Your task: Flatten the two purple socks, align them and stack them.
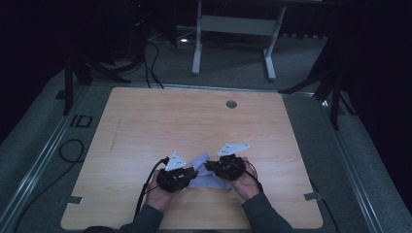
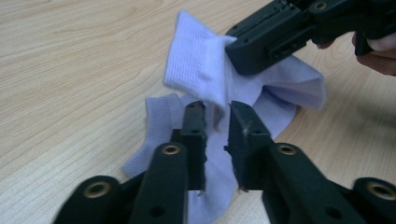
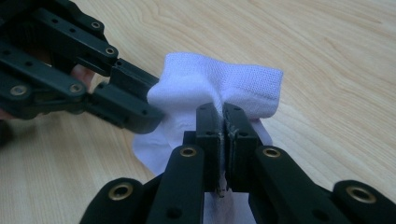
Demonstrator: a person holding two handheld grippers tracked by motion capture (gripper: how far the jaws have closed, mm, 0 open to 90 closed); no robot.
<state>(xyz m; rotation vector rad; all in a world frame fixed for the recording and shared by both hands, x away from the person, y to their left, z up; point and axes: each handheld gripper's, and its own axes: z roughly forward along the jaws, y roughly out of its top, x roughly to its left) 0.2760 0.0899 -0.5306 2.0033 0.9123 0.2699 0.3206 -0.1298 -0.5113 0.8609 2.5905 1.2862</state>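
High view: sock (image 1: 204, 174) lies near table's (image 1: 145, 121) front edge, btwn both grippers.
R gripper (image 3: 223, 114): jaws pinched tight on sock's cuff.
L gripper (image 2: 217, 114): jaws slightly apart, sock fabric btwn them; grip unclear.

From above, the room around my bench (image 1: 145, 121) is dim, nearly black at the edges, with one small glint on the floor behind. The wood itself is evenly, softly lit, with no glare. Down by my claws the pictures are brighter; the nearest black links blur, and shadows under the cloth (image 2: 201, 70) stay faint.
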